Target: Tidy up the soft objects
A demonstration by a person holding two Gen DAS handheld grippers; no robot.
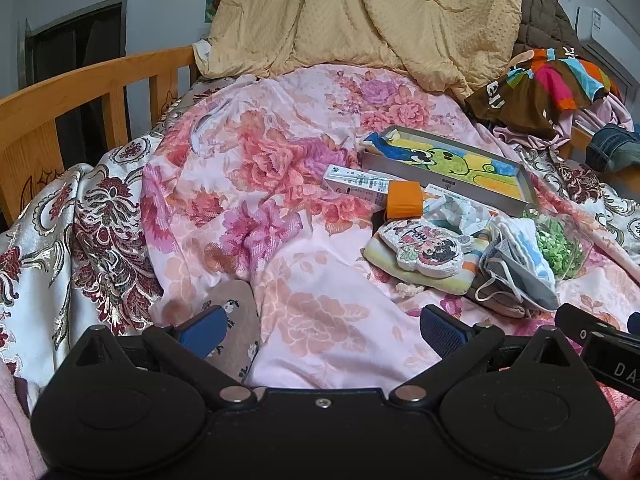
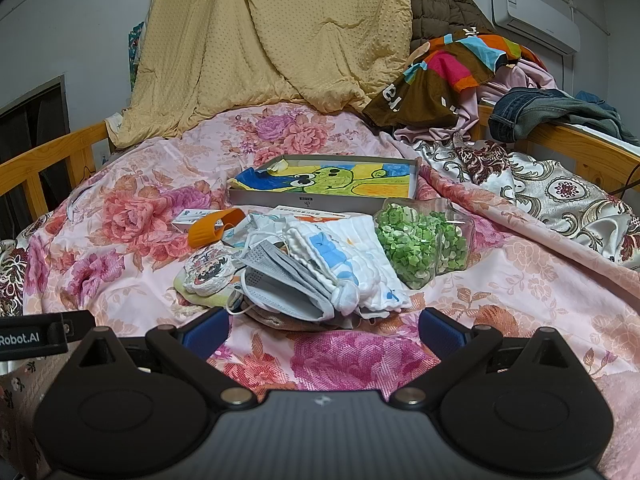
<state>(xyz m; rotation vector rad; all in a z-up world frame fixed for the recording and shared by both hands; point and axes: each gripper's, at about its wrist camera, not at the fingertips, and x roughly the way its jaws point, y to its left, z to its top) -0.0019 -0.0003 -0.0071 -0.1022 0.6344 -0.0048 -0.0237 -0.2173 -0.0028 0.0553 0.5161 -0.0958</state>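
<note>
A: The bed (image 2: 500,264) is covered with a pink flowered quilt (image 1: 256,184), and a wooden rail (image 1: 96,80) runs on its side. A yellow blanket (image 2: 272,40) hangs at the far end, with a heap of clothes (image 2: 452,76) beside it.

B: Where are the soft things?

A: They lie in one small pile on the quilt. A grey face mask (image 2: 280,276) is at the front, touching a white folded cloth with blue marks (image 2: 340,256). Left of the mask there is a small cartoon pouch (image 2: 208,272) on a striped cloth (image 1: 424,268).

B: And around the pile?

A: A clear bag of green pieces (image 2: 416,240) is just right of the white cloth. An orange band (image 2: 216,228) and a white box (image 1: 356,184) are on the left side. Behind them stands a shallow tray with a green cartoon drawing (image 2: 332,180).

B: What about the hands' tools?

A: The left gripper (image 1: 320,328) has its jaws spread wide over the quilt, holding nothing; a grey sock (image 1: 236,320) lies by its left finger. The right gripper (image 2: 324,330) is also wide apart and empty, just in front of the mask.
</note>
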